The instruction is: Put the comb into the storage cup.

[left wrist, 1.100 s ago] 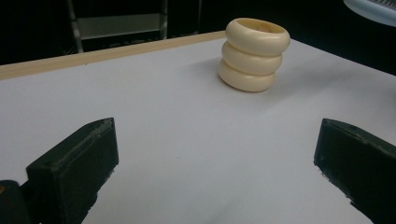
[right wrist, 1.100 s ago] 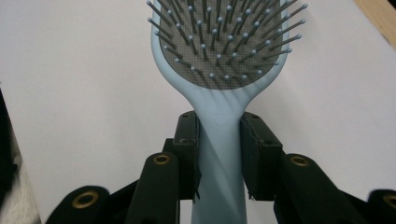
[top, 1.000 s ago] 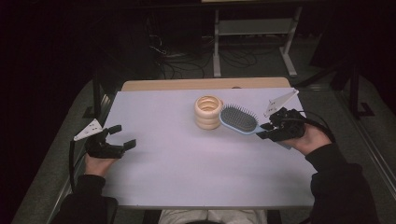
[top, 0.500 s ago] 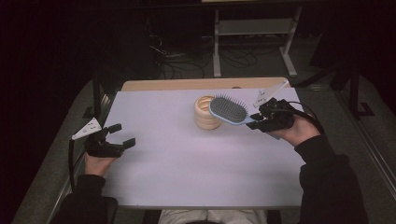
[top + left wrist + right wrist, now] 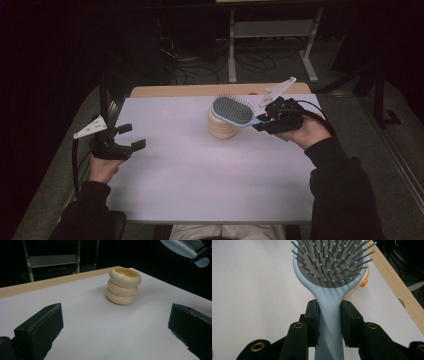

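The right gripper [image 5: 261,121] had its jaws pinched on the handle of a light blue hairbrush [image 5: 233,110], bristles up, and carried it clear of the white table [image 5: 200,180], the brush head hanging over the cream ringed holder [image 5: 222,127] that stood toward the far middle of the surface. In the right gripper view the black pads pressed the narrow neck of the handle from both sides, and the holder peeked out behind the brush head. The pickup looked done; what remained, by my reading, was to bring the brush to the holder and let go, though whether it was meant to lie on top or go inside could not be told. The left gripper [image 5: 126,137] hung spread and empty near the table's left edge, well apart from the holder. Open room was generous: the near half of the table lay bare. The wooden strip [image 5: 165,91] along the far edge ran just behind the holder, so a forward overshoot had little margin there.
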The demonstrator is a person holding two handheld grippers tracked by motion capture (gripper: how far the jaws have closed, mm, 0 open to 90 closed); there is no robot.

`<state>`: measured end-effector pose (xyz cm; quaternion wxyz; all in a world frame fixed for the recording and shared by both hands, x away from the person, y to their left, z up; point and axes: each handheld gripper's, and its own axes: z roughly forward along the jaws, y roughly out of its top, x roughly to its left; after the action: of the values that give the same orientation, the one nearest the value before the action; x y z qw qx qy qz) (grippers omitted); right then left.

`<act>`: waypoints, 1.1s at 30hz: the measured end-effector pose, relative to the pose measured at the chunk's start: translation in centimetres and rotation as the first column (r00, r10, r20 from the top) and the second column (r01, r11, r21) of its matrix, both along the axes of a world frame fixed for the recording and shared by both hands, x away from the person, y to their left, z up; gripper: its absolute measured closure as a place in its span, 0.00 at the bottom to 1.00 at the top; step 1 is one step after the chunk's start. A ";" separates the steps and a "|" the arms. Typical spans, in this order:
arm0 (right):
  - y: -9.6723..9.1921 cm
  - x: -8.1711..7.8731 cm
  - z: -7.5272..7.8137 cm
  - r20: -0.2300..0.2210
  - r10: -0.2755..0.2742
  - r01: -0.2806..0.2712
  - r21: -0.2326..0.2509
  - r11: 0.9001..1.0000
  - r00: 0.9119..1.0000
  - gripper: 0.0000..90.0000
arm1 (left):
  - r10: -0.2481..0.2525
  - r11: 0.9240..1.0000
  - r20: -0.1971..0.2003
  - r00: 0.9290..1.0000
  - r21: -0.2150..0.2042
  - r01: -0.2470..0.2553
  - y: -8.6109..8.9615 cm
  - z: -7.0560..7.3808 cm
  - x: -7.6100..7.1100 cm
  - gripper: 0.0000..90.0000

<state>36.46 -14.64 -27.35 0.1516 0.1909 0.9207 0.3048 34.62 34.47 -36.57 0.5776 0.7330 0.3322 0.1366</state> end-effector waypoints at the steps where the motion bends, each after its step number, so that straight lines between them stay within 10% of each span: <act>1: 0.2 0.0 0.1 0.002 0.002 -0.002 0.000 1.000 1.000 0.76 | -0.003 1.000 -0.005 1.000 -0.001 0.003 -0.1 0.1 0.1 0.00; 33: 3.6 1.8 1.1 0.058 0.042 -0.045 0.045 0.998 0.997 0.76 | -0.127 0.992 -0.031 0.991 -0.010 0.127 -7.6 5.4 5.1 0.00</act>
<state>38.25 -11.07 -26.24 0.1666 0.1655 0.9126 0.3348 39.75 26.83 -31.16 0.5828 0.7523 0.2945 0.0867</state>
